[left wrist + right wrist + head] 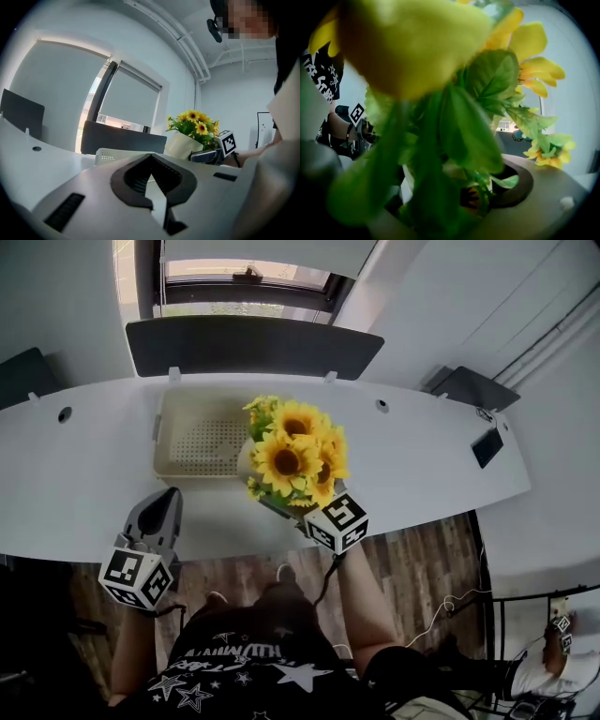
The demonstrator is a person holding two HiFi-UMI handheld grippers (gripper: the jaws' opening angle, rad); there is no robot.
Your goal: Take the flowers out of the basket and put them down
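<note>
A bunch of yellow sunflowers (295,454) in a white pot (183,145) hangs over the table beside the right edge of the cream perforated basket (199,442). My right gripper (281,505) is shut on the pot's base from the near side. In the right gripper view, green leaves (454,136) and petals fill the frame and hide most of the jaws. My left gripper (169,498) is near the table's front edge, left of the flowers, with its jaws together and nothing between them. The basket looks empty.
The white curved table (422,456) runs left to right. A dark screen panel (253,343) stands behind the basket. A dark device (487,446) lies at the far right. Wooden floor (422,559) shows below the table edge.
</note>
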